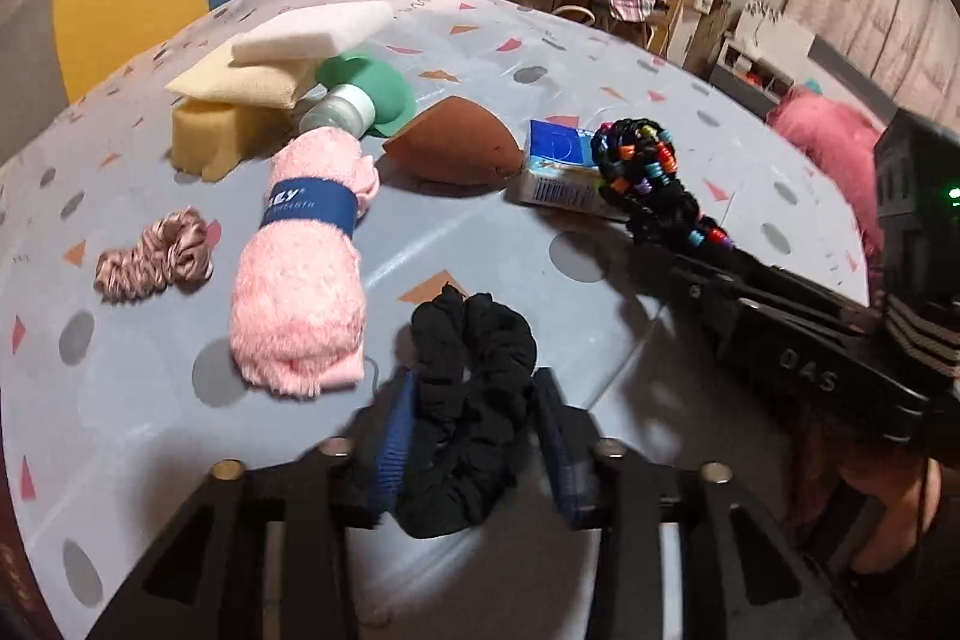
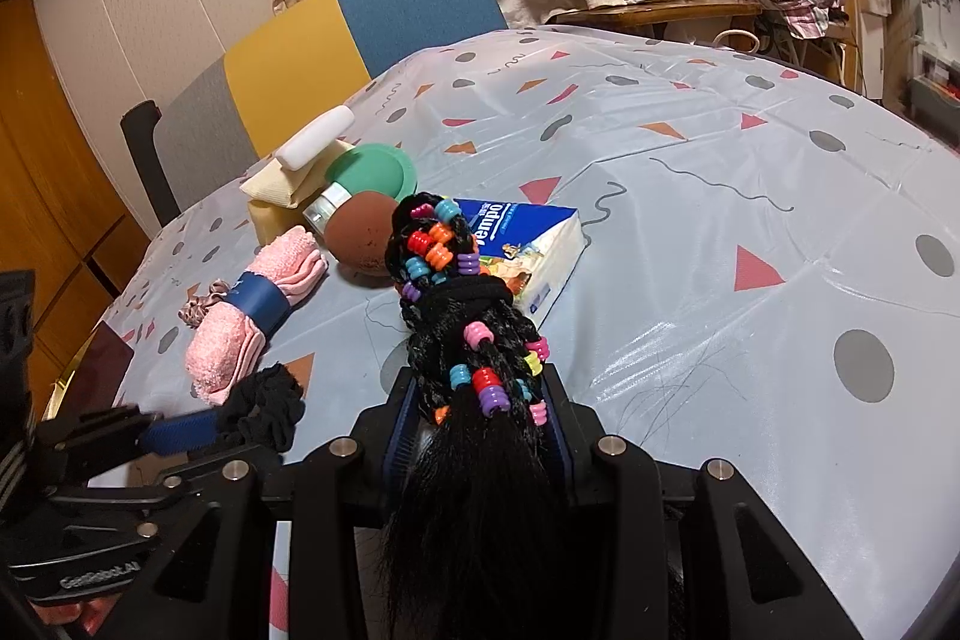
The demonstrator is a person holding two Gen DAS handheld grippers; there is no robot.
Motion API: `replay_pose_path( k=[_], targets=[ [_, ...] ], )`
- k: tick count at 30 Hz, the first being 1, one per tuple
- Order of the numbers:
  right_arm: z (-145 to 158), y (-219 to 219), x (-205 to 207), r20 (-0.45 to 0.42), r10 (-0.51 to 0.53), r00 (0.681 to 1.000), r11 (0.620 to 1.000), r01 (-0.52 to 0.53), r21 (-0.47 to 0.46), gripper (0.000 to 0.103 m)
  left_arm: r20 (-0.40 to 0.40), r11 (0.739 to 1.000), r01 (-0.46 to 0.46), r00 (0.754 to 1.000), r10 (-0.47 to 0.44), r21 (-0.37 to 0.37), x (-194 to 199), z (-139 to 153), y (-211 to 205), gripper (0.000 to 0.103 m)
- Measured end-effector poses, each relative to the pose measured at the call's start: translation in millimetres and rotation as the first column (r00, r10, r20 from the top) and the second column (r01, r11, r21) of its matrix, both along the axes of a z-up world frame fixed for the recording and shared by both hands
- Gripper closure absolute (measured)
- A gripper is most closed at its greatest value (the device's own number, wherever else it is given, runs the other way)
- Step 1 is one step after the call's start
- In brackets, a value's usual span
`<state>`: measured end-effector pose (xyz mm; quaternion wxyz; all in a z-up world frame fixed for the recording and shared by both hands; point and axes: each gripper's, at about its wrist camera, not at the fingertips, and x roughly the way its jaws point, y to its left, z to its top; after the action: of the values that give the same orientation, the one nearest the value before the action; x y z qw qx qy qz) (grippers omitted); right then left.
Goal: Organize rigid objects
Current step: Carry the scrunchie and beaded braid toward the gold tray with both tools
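**Sorting on the table: soft goods left, braid in transit**

Braid [image 2: 462, 292], black and strung with coloured beads, is clamped near its loose end by the right gripper [image 2: 477, 436]; the jaws press on the hair from both sides, and the beaded head juts forward over the tissue pack [image 2: 528, 244], apparently clear of the cloth. Holding it by the tail keeps the bulky beaded part free to be set down first.

Left gripper [image 1: 474, 436] straddles the black scrunchie [image 1: 468, 400], which rests on the table [image 1: 660, 58]. The jaws stand slightly apart and the blue pads look just off the fabric, which reads as a release rather than a grip. Its spot, beside the pink towel roll [image 1: 300, 280] and near the satin scrunchie [image 1: 156, 256], suggests a soft-goods group forming on that side.

Farther back lie the sponges [image 1: 240, 100], green lid [image 1: 372, 88], small jar [image 1: 339, 109] and brown puff [image 1: 456, 148], close together. The rigid items, jar, lid and tissue pack, are probably still unsorted.
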<state>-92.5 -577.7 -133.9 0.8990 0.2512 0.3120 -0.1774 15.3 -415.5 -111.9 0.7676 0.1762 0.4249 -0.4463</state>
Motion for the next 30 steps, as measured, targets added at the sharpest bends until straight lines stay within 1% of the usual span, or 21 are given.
replay_pose_path(
  k=[2,3,8,13,18,22,25,29,30],
  targets=[
    [0,0,0,-0.001,0.000,1.000,1.000,0.000,-0.001,0.065,-0.040,0.999,-0.021,0.999,0.019,-0.027,0,1,10,0.079],
    [0,0,0,-0.002,0.000,1.000,1.000,0.000,-0.003,0.065,-0.059,0.999,-0.030,0.998,0.027,-0.039,0,2,15,0.082],
    [0,2,1,-0.014,0.000,1.000,1.000,0.000,-0.016,0.065,-0.123,0.991,-0.078,0.990,0.064,-0.111,-7,15,45,0.082],
    [0,2,3,-0.022,0.001,1.000,1.000,-0.001,-0.024,0.065,-0.139,0.980,-0.102,0.987,0.079,-0.172,-17,35,80,0.082],
    [1,4,3,-0.032,0.001,0.999,0.999,-0.002,-0.036,0.065,-0.136,0.964,-0.167,0.981,0.140,-0.209,-15,50,121,0.082],
    [2,8,7,-0.062,0.000,0.998,0.997,-0.004,-0.071,0.065,-0.130,0.937,-0.238,0.969,0.211,-0.254,-8,68,164,0.082],
    [3,13,11,-0.088,0.000,0.996,0.995,-0.009,-0.102,0.065,-0.119,0.919,-0.281,0.959,0.258,-0.275,-4,77,193,0.082],
    [3,18,14,-0.123,-0.001,0.992,0.989,-0.016,-0.144,0.065,-0.117,0.889,-0.363,0.932,0.343,-0.281,4,80,239,0.082],
    [4,18,15,-0.129,-0.001,0.992,0.988,-0.018,-0.150,0.064,-0.122,0.878,-0.387,0.922,0.368,-0.281,7,79,251,0.082]
  ],
)
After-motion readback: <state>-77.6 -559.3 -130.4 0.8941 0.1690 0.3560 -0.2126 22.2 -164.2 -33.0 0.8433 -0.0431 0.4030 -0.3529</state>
